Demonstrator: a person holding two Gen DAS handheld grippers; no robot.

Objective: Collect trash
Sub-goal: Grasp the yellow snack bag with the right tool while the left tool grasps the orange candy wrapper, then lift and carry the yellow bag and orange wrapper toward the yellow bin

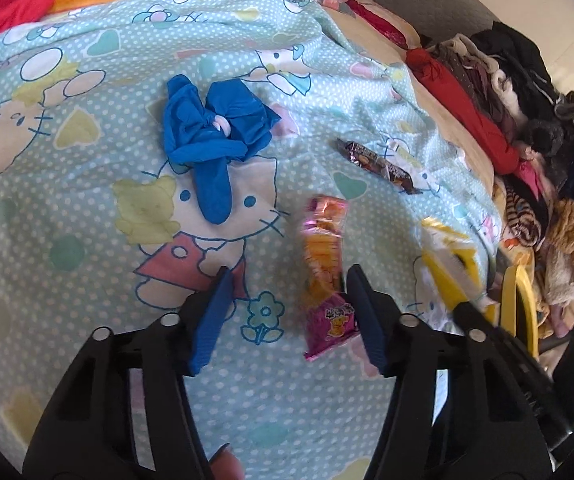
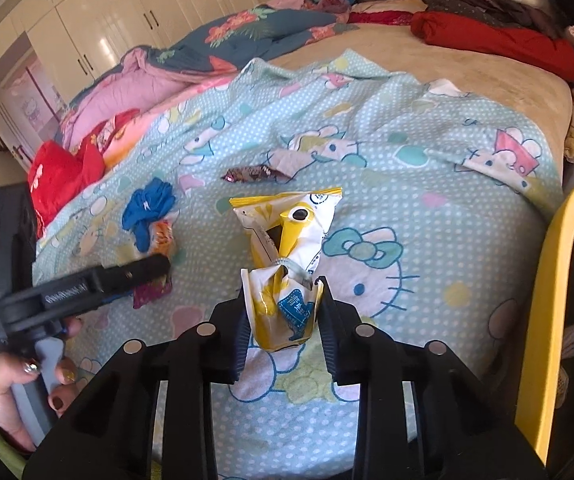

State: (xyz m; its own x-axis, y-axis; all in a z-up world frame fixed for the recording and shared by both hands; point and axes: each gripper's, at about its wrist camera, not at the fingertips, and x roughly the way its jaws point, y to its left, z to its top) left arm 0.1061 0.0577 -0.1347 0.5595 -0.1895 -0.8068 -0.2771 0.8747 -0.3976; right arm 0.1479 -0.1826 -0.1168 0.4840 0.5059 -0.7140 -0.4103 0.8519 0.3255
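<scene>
**Both grippers on wrappers, nothing binned yet**

I have a wrapper at each gripper, but none of the trash on the bed has gone anywhere that I can see. My right gripper (image 2: 283, 312) has its jaws narrowed around the near end of the yellow-and-white snack bag (image 2: 287, 240); the pads look to be pressing the crumpled foil on both sides, so I read that as a grip. My left gripper (image 1: 287, 312) stands about half open over the pink-and-orange wrapper (image 1: 327, 276). Its right-hand pad is against the wrapper's edge while the other pad is well clear, so nothing is clamped there yet.

Two more pieces lie on the cartoon-cat sheet (image 1: 67, 240) — the knotted blue gloves (image 1: 211, 140) and, beyond the pink wrapper, a dark brown candy wrapper (image 1: 379, 166). Neither is touched. So I judge the job barely begun: four items in sight, one gripped, one about to be.

A yellow-rimmed bin (image 2: 555, 280) stands at the bed's edge on my right, cut off by the frame. I cannot see inside it, so whether anything is already collected is unknown. The pink wrapper is blurred in both views, and the left gripper hides its lower end from the right camera. Clothes (image 1: 527, 120) are piled along the far side of the bed — I cannot tell if any trash sits among them.
</scene>
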